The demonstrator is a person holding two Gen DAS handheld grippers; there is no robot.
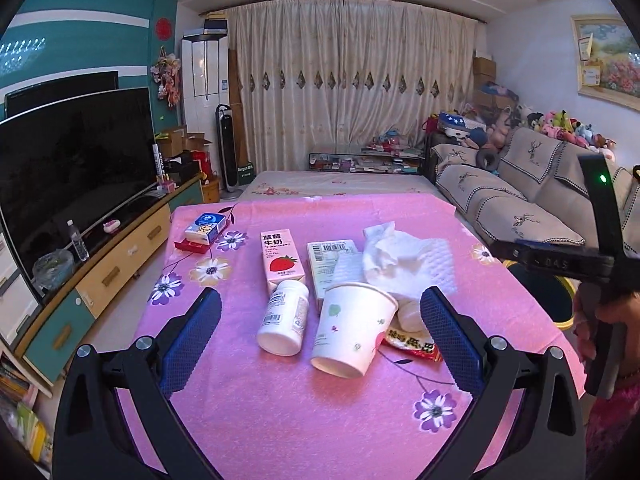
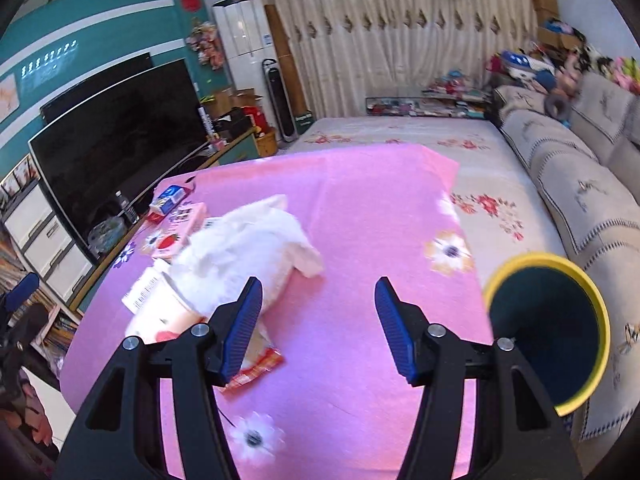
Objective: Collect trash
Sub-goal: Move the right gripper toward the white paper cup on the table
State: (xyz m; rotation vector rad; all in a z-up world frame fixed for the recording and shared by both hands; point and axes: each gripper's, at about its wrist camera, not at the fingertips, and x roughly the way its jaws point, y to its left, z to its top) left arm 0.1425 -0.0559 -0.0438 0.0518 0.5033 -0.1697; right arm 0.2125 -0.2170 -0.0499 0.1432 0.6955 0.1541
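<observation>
Both your claws hang empty over the desk (image 1: 280,420): left claw (image 1: 320,328) spread wide around the paper cup (image 1: 352,328), right claw (image 2: 318,320) half spread.

Cream curtains (image 1: 352,80), dark television (image 1: 76,160), grey sofa (image 1: 520,200), teal wall (image 1: 80,40)

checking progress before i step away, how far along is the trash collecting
Nothing looks binned yet. On the pink tablecloth still lie the paper cup, white pill bottle, strawberry milk carton, crumpled tissue, barcoded box and red snack wrapper. Both the left gripper and right gripper are open and empty. The yellow-rimmed bin waits beside the table.
</observation>
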